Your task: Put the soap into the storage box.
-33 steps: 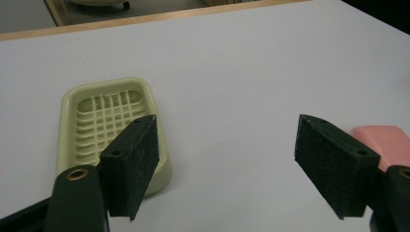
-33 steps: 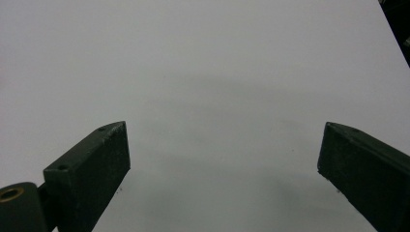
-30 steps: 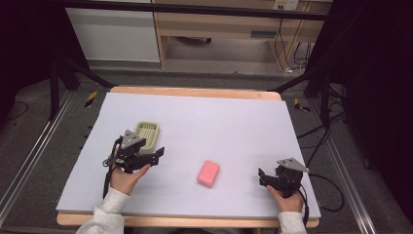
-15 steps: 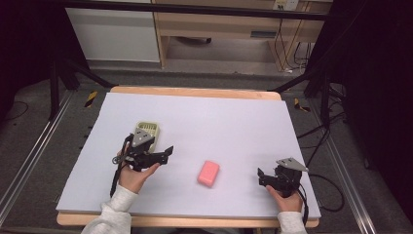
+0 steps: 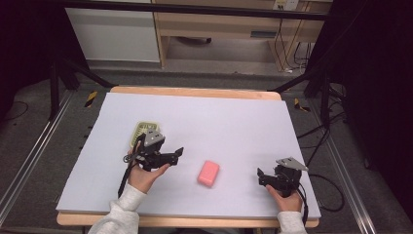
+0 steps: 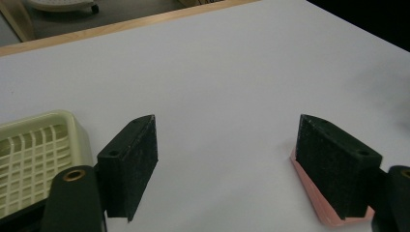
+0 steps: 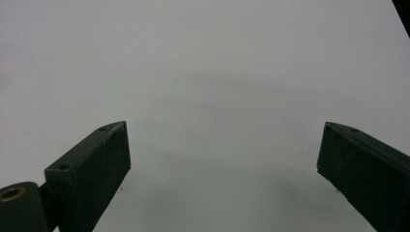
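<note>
right gripper (image 7: 225, 169), jaws wide apart, bare white table (image 7: 203, 63) between

A lab or recording room is suggested rather than a home. A table (image 5: 195, 109) covered with a plain pale sheet is framed by black metal stands (image 5: 58, 73) and floor rails (image 5: 29, 161), with cables (image 5: 321, 141) trailed across grey carpet at the right. Bare wooden shelving (image 5: 219, 29) is seen at the far side.

Pink soap bar (image 5: 208, 173), pale yellow gridded tray (image 5: 141, 130), lilac-white table cover (image 5: 219, 122), black claws.
</note>
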`<state>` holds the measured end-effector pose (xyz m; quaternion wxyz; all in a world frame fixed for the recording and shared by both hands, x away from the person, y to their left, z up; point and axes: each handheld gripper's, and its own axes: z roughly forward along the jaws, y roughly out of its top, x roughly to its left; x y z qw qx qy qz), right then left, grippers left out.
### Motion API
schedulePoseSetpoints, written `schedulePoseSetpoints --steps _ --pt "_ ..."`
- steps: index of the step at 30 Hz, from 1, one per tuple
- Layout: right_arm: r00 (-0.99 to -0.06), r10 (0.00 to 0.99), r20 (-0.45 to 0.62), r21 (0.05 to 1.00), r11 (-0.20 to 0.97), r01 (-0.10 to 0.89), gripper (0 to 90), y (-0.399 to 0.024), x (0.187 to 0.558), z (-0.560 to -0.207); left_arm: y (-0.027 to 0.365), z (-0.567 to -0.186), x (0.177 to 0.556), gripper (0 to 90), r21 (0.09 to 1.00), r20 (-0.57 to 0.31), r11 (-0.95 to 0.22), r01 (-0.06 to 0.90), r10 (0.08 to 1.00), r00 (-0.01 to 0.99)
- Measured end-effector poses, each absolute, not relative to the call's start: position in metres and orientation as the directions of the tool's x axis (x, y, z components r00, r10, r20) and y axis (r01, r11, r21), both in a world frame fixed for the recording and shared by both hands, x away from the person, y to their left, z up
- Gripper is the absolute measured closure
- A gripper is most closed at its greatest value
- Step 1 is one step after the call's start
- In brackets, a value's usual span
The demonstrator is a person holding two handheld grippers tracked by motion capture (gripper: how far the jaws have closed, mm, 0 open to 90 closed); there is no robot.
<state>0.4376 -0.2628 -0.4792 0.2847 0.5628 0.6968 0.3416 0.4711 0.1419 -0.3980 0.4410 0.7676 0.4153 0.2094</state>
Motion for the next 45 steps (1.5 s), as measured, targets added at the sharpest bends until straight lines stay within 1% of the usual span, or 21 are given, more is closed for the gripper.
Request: schedulePoseSetpoints --steps 11,24,45 --pt "-0.205 0.979 -0.017 0.792 0.138 0.595 5.1 -0.264 0.438 -0.48 0.117 -0.405 0.472 22.6 0.831 -0.057 -0.293 0.473 0.801 0.596" --pt "-0.205 0.979 -0.017 0.791 0.139 0.596 5.1 -0.264 0.438 -0.479 0.091 -0.412 0.469 22.3 0.813 -0.039 -0.344 0.469 0.771 0.635" --pt "-0.207 0.978 -0.009 0.786 0.135 0.603 5.2 -0.264 0.438 -0.48 0.062 -0.426 0.461 21.3 0.778 -0.027 -0.408 0.478 0.738 0.674"
